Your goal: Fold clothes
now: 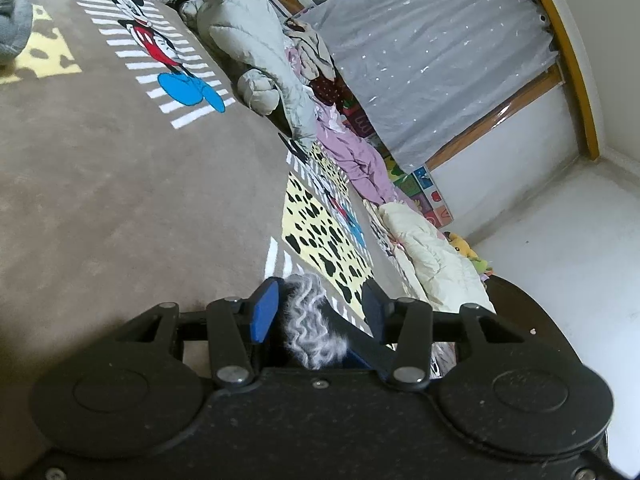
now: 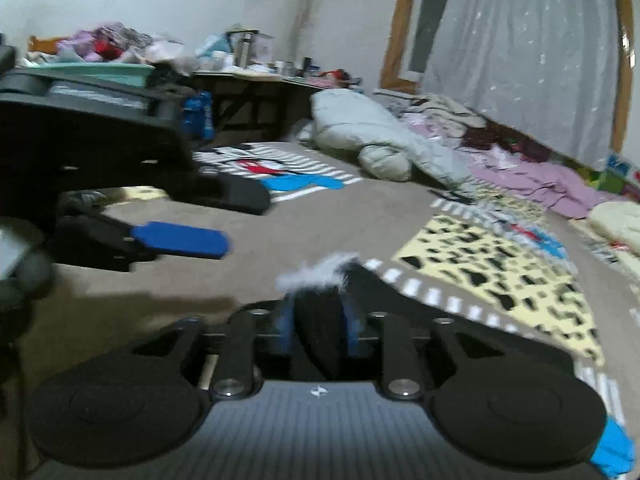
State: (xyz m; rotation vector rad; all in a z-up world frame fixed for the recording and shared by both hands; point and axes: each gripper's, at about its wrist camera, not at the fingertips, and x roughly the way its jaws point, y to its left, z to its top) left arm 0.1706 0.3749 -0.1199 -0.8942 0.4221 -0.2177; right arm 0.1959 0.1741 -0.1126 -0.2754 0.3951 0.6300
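My left gripper (image 1: pixel 320 312) has its blue-padded fingers (image 1: pixel 266 308) apart, with a dark garment with a grey fluffy trim (image 1: pixel 310 320) lying between them; the jaws do not press it. It also shows in the right wrist view (image 2: pixel 224 216) at the left, fingers apart. My right gripper (image 2: pixel 318 320) is shut on the same dark garment, whose white fluffy trim (image 2: pixel 316 274) sticks out past the pads. Both grippers are low over the brown Mickey Mouse blanket (image 1: pixel 100 160).
A grey puffer jacket (image 1: pixel 256 48), lilac clothes (image 1: pixel 360 160) and a cream jacket (image 1: pixel 432 264) lie along the blanket's far edge below a grey curtain (image 1: pixel 432 52). A cluttered low table (image 2: pixel 264 76) and a clothes heap (image 2: pixel 104 44) stand at the back wall.
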